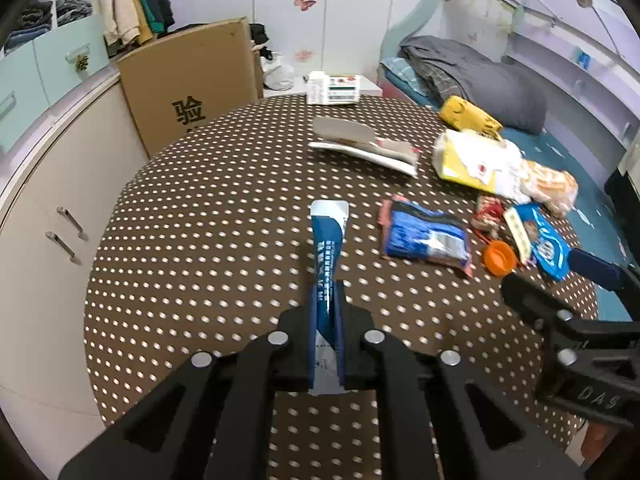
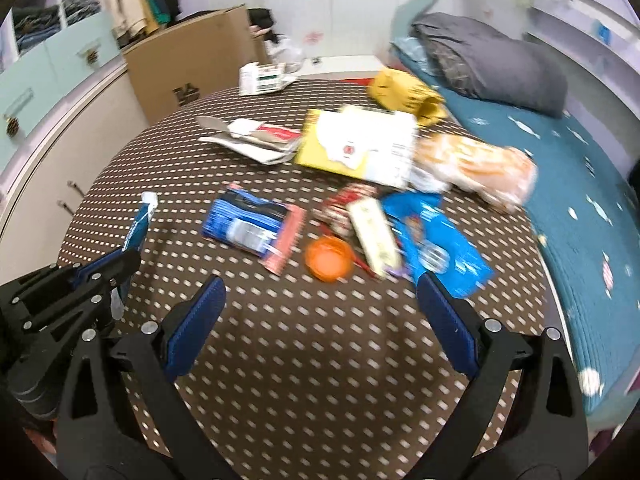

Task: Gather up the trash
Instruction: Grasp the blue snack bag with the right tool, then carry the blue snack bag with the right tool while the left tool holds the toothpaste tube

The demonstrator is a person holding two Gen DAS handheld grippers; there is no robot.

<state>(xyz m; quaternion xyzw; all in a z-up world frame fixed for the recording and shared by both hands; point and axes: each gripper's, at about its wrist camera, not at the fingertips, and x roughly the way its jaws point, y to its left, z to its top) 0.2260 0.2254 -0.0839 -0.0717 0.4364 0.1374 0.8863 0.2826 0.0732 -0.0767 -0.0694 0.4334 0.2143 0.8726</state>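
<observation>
A long blue-and-white wrapper (image 1: 328,240) is raised above the dotted desk (image 1: 200,240). Beside it on the desk lie a blue packet (image 1: 426,236), an orange cap (image 1: 498,258) and a yellow bag (image 1: 476,160).

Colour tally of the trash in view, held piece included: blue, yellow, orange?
Blue: 3 (held wrapper, red-edged packet, right-hand packet)
Yellow: 2 (yellow bag, yellow-and-white bag)
Orange: 2 (lid, bread bag)
Total: 7

Cardboard box (image 1: 192,84) — bed (image 2: 568,184), perhaps
</observation>
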